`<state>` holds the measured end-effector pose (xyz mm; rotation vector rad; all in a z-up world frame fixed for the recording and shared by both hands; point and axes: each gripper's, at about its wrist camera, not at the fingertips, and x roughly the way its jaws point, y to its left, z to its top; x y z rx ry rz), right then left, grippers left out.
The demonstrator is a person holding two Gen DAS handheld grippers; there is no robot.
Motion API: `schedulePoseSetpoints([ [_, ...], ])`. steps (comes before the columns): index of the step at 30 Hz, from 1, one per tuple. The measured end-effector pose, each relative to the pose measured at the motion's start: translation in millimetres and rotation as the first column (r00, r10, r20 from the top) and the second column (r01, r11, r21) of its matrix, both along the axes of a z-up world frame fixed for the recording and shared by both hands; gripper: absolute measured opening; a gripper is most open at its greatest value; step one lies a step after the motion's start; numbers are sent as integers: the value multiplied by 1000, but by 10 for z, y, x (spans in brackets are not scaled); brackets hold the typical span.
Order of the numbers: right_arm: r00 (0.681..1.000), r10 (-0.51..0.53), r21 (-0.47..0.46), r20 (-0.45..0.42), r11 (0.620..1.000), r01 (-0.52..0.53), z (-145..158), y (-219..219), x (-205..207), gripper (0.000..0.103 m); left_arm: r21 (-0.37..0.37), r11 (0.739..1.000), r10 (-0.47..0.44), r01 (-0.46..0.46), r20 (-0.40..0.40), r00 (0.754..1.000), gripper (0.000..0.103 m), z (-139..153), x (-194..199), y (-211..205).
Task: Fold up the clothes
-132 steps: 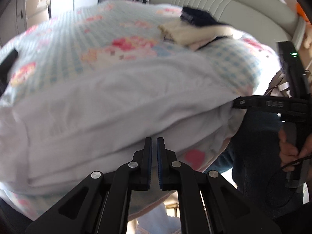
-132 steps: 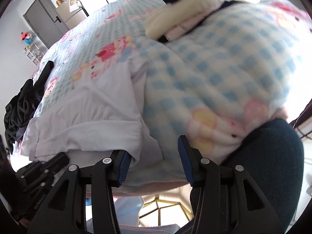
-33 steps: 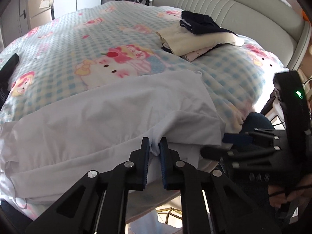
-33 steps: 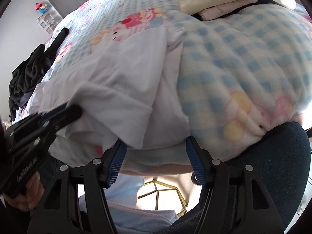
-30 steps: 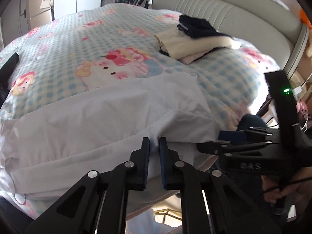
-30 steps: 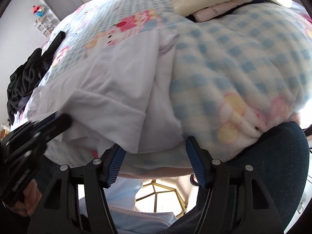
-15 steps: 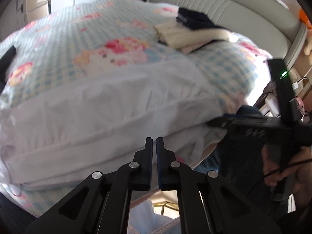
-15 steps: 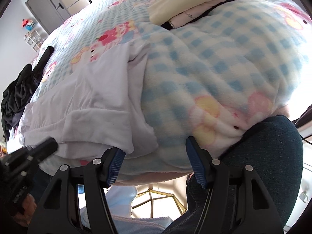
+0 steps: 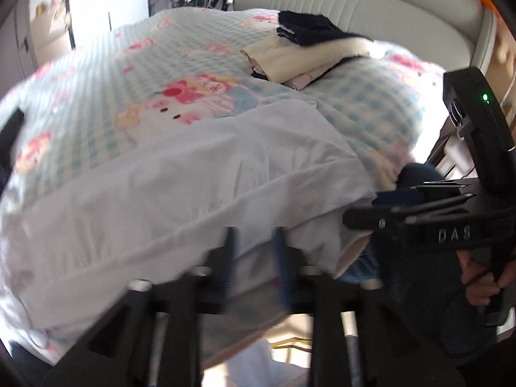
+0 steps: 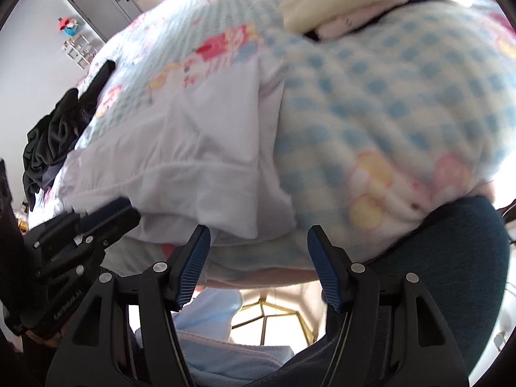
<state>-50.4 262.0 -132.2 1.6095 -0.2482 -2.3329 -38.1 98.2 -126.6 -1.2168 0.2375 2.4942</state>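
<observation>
The white, thin cotton garment is seen spread across the near edge of the bed, its hem hanging over the side, and the left gripper is found at that hem with its jaws just having been opening; they stand moderately apart now, cloth lies between and behind them, but the blurred pads are not seen pressing on it, so nothing is judged to be held. For the fold to be done well, the hem would best be taken at a single layer near a corner, the crease running across the cloth kept straight, and the edge carried flat so that no wrinkle is trapped underneath. Further right, the right gripper is held wide, empty, just below the folded-over corner of the same garment, apart from the fabric. Around the work, a heap of black crumpled clothing is seen far to the left on the bed, well apart, and a stack of folded clothes, cream with a navy piece on top, is set near the padded grey headboard. The blue-checked fleece blanket with cartoon print bulges just beside the garment and could be caught up with it. A knee in dark blue denim is pressed close at the right edge.
</observation>
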Motion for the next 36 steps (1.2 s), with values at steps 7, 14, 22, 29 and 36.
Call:
schedulePoseSetpoints([
  [7, 1000, 1, 15, 21, 1000, -2, -113, -108, -14, 64, -83, 994, -68, 70, 30, 997, 54, -196, -132, 74],
  [14, 1000, -8, 9, 21, 1000, 8, -117, -104, -49, 64, 46, 999, -20, 19, 28, 999, 8, -54, -174, -75],
  [22, 1000, -22, 9, 10, 1000, 21, -87, -143, -88, 64, 66, 998, -23, 21, 32, 999, 8, 12, -215, -108],
  [29, 989, -142, 14, -45, 990, 142, 22, 111, -68, 64, 121, 992, -28, 25, 22, 999, 18, 92, -187, -146],
  [36, 991, -124, -9, -52, 992, 123, 51, 110, -34, 64, 107, 991, -77, 75, 14, 997, 13, -38, -298, 7],
])
